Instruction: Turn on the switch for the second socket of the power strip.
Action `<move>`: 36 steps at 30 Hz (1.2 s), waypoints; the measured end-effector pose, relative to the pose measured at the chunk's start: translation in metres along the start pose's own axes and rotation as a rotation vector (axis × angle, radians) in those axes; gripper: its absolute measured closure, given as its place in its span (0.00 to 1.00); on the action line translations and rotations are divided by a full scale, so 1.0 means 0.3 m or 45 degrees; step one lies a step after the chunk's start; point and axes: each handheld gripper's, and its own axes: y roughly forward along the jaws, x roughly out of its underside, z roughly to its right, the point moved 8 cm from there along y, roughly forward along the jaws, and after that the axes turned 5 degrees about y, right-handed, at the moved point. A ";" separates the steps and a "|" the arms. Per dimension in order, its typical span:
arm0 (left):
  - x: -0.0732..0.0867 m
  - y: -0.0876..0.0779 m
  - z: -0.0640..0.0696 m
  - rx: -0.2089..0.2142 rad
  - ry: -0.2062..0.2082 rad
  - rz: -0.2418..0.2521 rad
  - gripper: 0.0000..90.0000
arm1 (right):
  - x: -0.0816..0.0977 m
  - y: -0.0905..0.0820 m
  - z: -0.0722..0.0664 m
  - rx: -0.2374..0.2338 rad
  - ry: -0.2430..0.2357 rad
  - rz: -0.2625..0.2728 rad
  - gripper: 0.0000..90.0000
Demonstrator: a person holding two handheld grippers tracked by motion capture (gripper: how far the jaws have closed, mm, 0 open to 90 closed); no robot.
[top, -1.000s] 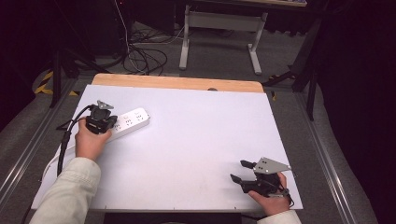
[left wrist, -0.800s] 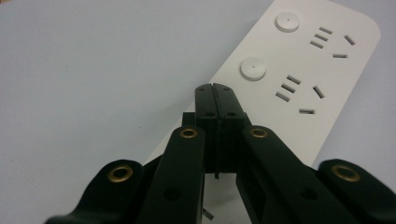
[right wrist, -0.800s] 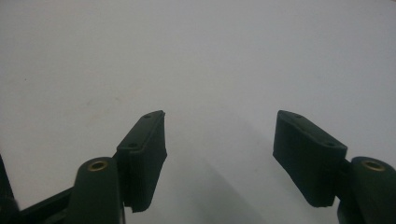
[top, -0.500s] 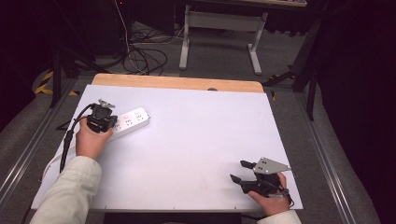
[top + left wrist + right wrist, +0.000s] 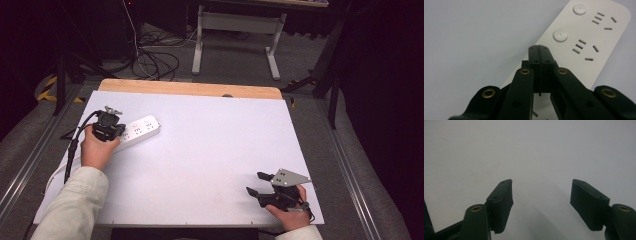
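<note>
Power strip (image 5: 584,45) partly behind claw (image 5: 539,47)

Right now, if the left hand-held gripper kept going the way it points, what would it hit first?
Probably the white power strip: the left hand-held gripper, jaws shut, points down at it, near a round button. Whether they touch is unclear.

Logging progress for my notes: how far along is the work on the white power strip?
Done: the left gripper has its jaws closed together, tips over the power strip, just below a round button; whether it presses is unclear. In hand: the left hand holds it there. Left: the right gripper sits open over bare table, far from the strip, with nothing between its pads.
</note>
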 end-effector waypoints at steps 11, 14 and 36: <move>-0.007 -0.032 0.002 -0.013 -0.019 0.026 1.00 | 0.000 0.003 0.006 0.004 0.009 -0.001 0.39; -0.020 -0.055 0.005 0.003 -0.015 0.063 1.00 | 0.001 0.003 0.006 0.007 0.010 -0.002 0.39; -0.112 -0.211 0.067 0.086 0.032 0.156 1.00 | 0.000 -0.002 0.008 0.009 0.012 0.006 0.39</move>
